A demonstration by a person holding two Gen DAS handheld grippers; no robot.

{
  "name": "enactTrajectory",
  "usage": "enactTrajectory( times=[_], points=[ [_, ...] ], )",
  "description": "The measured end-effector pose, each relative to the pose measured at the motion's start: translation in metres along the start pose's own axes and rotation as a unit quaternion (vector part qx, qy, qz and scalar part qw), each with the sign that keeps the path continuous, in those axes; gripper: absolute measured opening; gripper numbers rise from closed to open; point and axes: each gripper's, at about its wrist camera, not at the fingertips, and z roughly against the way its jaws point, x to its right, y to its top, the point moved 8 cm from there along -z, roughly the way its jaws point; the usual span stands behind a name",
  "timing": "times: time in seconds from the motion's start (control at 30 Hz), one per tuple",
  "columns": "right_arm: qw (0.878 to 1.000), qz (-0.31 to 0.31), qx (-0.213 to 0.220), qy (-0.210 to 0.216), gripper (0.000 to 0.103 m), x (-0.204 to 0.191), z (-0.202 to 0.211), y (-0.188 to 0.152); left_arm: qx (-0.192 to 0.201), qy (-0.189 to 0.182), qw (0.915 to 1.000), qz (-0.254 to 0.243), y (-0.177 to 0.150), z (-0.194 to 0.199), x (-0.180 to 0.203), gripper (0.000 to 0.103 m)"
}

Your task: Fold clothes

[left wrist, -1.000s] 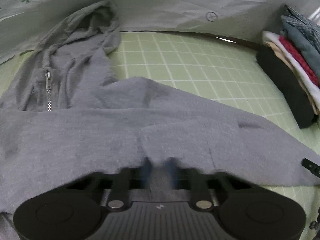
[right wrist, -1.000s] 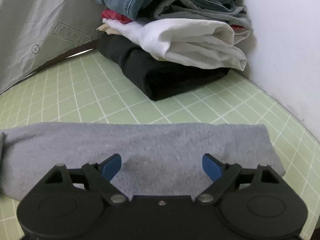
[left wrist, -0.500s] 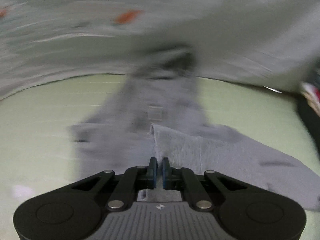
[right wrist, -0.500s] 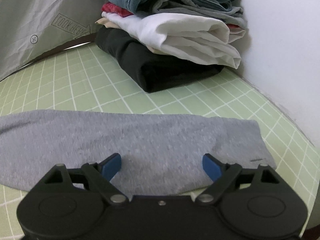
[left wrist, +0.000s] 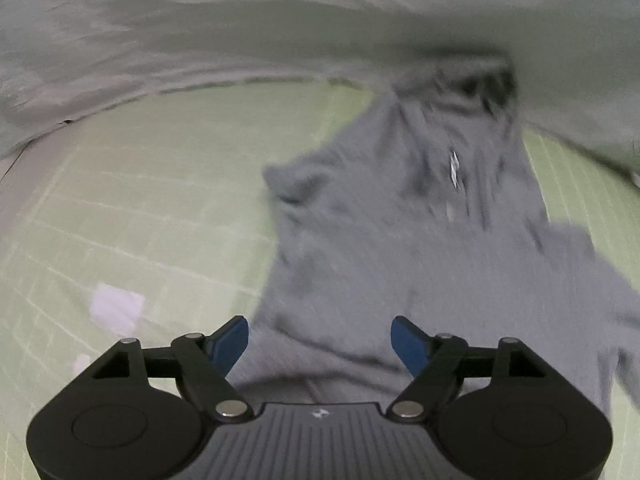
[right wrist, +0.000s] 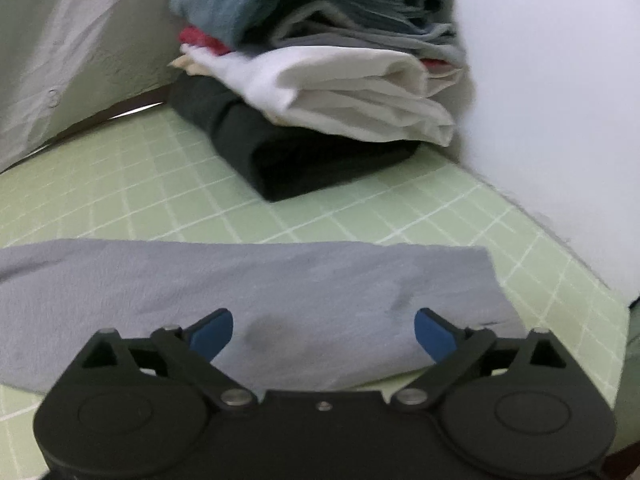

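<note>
1. The left gripper (left wrist: 320, 340) hangs over the near hem of a gray hoodie (left wrist: 420, 260), its blue fingers (left wrist: 230, 340) spread wide and grasping nothing. The left-wrist view is smeared with motion blur, so fine detail is hard to read.
2. The hoodie lies on a desk covered by a green grid mat (left wrist: 140, 200). Its hood and zipper pull (left wrist: 454, 168) point toward the far edge of the desk, where a pale sheet (left wrist: 240, 40) hangs as a backdrop. The left side of the body looks folded inward, leaving a bunched corner; I cannot tell how neat that fold is.
3. A small pale patch (left wrist: 116, 308) sits on the mat to the left of the hoodie, apart from it.
4. In the right-wrist view, a long gray strip of the hoodie, probably a sleeve (right wrist: 260, 300), stretches flat across the mat toward the right edge of the desk.
5. The right gripper (right wrist: 324, 332) hovers just above that strip, fingers released and empty.
6. At the far right corner of the desk stands a stack of folded clothes (right wrist: 320, 92): black at the bottom, white above, red and denim on top. It is well apart from the sleeve.
7. Judging by this, several garments are done and the hoodie is early in its folding: the outstretched sleeve is not yet brought in, and the body not yet halved or stacked.
</note>
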Motion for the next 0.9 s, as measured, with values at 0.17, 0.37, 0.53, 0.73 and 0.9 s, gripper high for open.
enactTrajectory(
  times=[0.17, 0.37, 0.53, 0.73, 0.9],
  points=[
    [1.000, -0.012, -0.002, -0.025, 0.101, 0.025, -0.009, 0.004, -0.014, 0.006, 0.9987, -0.049, -0.016, -0.006, 0.021, 0.081],
    [0.998, -0.048, -0.007, -0.048, 0.103, 0.050, -0.021, 0.000, -0.021, 0.001, 0.9980, -0.060, -0.023, -0.007, 0.028, 0.081],
    [0.995, -0.091, -0.009, -0.030, 0.103, 0.054, -0.023, -0.004, -0.035, -0.002, 0.9972, -0.066, -0.030, -0.013, 0.030, 0.084],
    [0.996, -0.084, -0.015, -0.017, 0.099, 0.050, -0.022, -0.004, -0.047, -0.005, 0.9986, -0.024, -0.041, -0.021, 0.021, 0.096],
    [0.999, -0.048, -0.010, 0.013, 0.049, 0.037, -0.014, 0.002, -0.051, -0.018, 0.9982, 0.028, -0.049, -0.027, 0.010, 0.103]
  ],
)
